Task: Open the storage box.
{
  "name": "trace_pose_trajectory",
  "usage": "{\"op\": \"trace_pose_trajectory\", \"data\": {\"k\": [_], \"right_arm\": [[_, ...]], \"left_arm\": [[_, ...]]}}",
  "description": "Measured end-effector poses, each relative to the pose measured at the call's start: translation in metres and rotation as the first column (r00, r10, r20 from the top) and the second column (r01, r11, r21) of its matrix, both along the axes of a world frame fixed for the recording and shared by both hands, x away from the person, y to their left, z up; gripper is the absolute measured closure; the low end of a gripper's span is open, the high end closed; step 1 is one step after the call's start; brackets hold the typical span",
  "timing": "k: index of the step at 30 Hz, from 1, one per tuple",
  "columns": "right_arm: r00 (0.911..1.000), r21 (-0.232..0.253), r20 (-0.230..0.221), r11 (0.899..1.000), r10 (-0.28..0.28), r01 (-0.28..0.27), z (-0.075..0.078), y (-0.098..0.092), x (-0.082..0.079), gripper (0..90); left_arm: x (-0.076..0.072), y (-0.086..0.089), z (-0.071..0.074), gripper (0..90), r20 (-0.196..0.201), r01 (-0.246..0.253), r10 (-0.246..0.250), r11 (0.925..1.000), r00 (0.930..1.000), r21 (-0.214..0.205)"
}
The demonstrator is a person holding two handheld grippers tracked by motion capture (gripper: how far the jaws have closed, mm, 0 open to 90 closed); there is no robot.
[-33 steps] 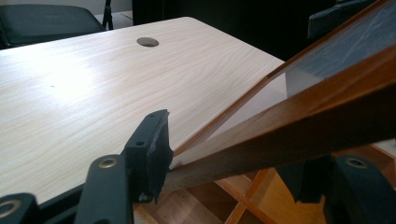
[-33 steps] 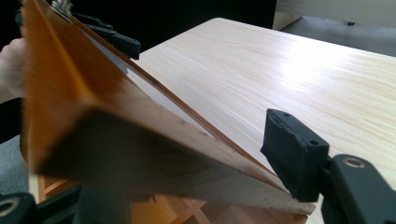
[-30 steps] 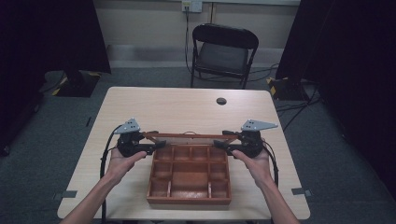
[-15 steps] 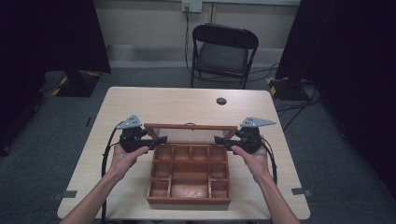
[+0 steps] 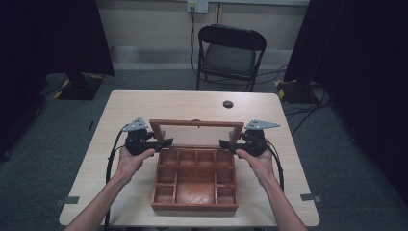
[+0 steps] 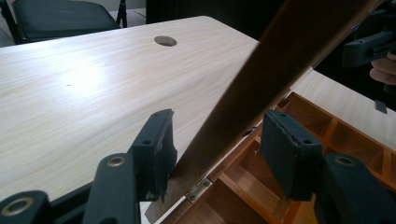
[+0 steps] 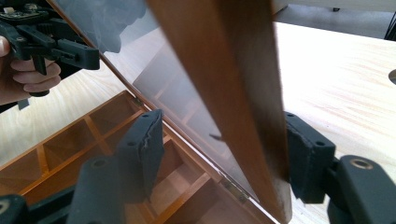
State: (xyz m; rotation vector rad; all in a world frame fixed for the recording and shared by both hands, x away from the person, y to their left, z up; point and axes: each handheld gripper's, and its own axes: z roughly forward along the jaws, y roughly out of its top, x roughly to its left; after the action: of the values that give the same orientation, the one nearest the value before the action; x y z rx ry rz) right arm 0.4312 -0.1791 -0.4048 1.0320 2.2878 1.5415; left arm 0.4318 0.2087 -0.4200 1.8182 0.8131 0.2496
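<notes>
A wooden compartment box [image 5: 195,185] lies on the table in front of the person. Its glass-paned lid [image 5: 197,123] stands raised on rear hinges [image 6: 198,189]. My left gripper [image 5: 166,142] is open at the lid's left side. In the left gripper view, the lid frame [image 6: 280,60] passes between the spread jaws of that gripper [image 6: 217,144]. My right gripper [image 5: 223,143] is open at the right side. In the right gripper view [image 7: 219,149] its jaws straddle the frame [image 7: 224,70], and the right pad [image 7: 306,154] rests against the wood.
The light wooden table [image 5: 168,103] has a round cable hole [image 5: 228,104] behind the box. A black folding chair [image 5: 230,50] stands beyond the far edge. Dark curtains hang at both sides, and cables trail on the floor at the right.
The lid has swung up on its rear hinges from a low angle to nearly upright. Both grippers stayed at its two sides and followed it.
</notes>
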Motion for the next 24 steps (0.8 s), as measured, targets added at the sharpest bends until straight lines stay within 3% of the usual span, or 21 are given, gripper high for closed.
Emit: {"op": "trace_pose_trajectory", "data": {"k": [24], "right_arm": [[0.9989,0.011,-0.023,0.999,-0.042,0.042,-0.014,0.001,0.015,43.7]], "left_arm": [[0.008,0.003,-0.006,51.5,0.013,-0.016,0.016,0.9998,0.9998,0.01]]}}
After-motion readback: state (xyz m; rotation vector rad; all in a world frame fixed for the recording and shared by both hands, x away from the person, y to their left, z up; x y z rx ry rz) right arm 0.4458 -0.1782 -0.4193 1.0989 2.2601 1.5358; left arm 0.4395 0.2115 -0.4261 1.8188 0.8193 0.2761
